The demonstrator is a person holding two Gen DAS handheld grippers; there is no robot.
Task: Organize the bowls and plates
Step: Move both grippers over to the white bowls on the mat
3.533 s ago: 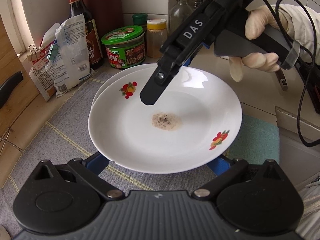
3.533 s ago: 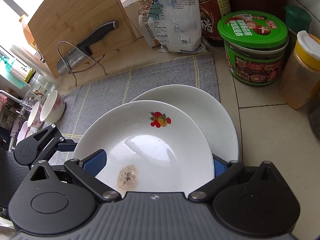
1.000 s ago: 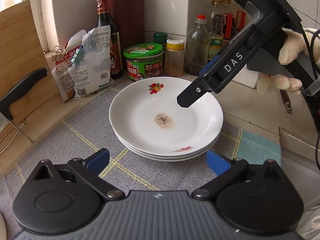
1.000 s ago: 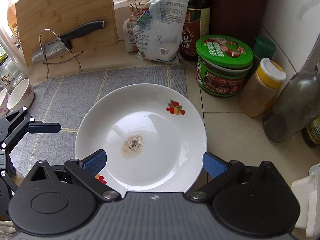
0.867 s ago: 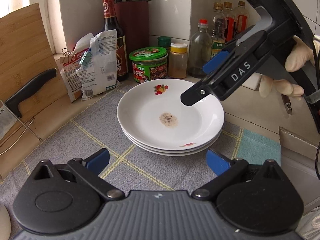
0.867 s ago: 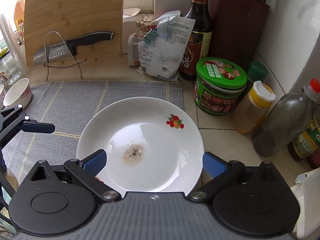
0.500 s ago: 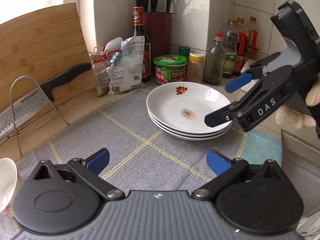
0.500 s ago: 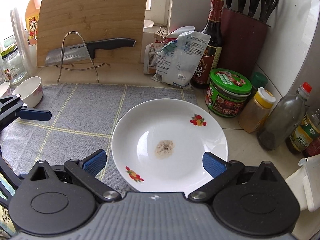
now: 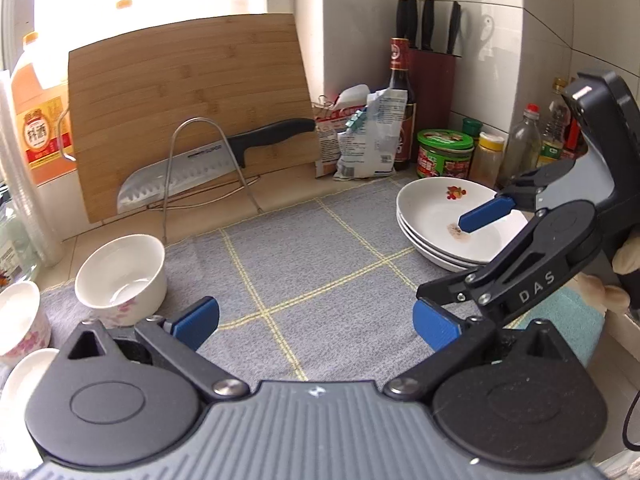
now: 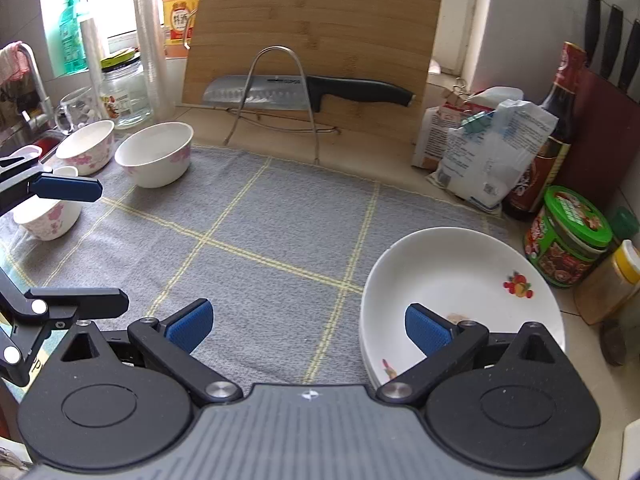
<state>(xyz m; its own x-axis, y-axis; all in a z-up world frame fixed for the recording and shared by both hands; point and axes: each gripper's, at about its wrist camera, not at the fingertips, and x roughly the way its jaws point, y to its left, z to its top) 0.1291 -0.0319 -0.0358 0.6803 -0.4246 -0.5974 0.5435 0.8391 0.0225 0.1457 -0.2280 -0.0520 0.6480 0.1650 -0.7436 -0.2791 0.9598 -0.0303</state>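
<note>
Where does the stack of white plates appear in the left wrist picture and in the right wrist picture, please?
Left wrist view: the stack of white plates sits at the right, on the grey mat, partly behind the right gripper.
Right wrist view: the stack sits at the lower right, above that gripper's right finger.
Shared landmark: the green-lidded jar stands just beyond the plates in both.

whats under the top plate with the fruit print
Under the top plate, more white plates are stacked on the grey mat; their rims show at the stack's edge in the left wrist view. Their insides are covered, so any print or residue on them cannot be seen.
</note>
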